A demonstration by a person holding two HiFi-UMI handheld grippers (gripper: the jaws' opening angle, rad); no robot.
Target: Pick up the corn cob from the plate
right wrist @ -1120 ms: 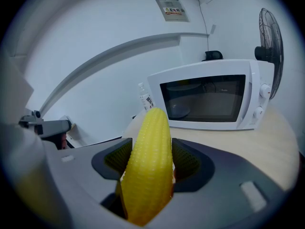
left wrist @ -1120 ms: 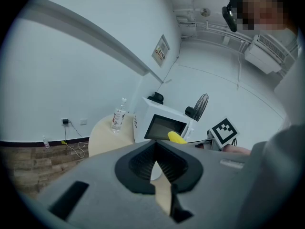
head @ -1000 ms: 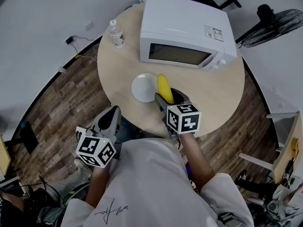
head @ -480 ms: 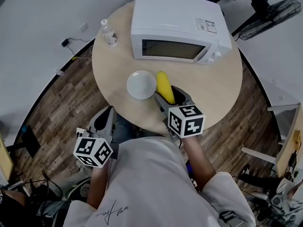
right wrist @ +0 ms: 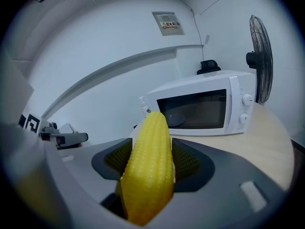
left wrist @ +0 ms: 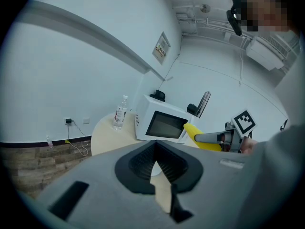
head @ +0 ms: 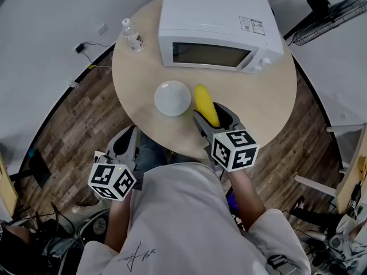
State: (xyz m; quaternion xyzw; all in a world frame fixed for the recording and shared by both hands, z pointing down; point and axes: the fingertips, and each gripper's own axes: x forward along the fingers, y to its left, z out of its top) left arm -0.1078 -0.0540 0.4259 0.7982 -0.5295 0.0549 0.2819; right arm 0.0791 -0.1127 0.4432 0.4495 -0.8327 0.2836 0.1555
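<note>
Evidently, your right gripper (head: 213, 115) clamped the corn cob (head: 205, 103), holding it just beside the plate (head: 172, 98); your left gripper (head: 127, 139) hung past the table (head: 258, 105) edge, jaws together, empty.

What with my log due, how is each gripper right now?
Left gripper: shut, empty.
Right gripper: shut on the corn cob.

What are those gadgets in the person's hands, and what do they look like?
Each hand carries a grey plastic tool, the left tool and the right tool, whose jaws are lined with black ribbed pads. Each bears a cube with black-and-white square markers. The person wears a white short-sleeved T-shirt.
</note>
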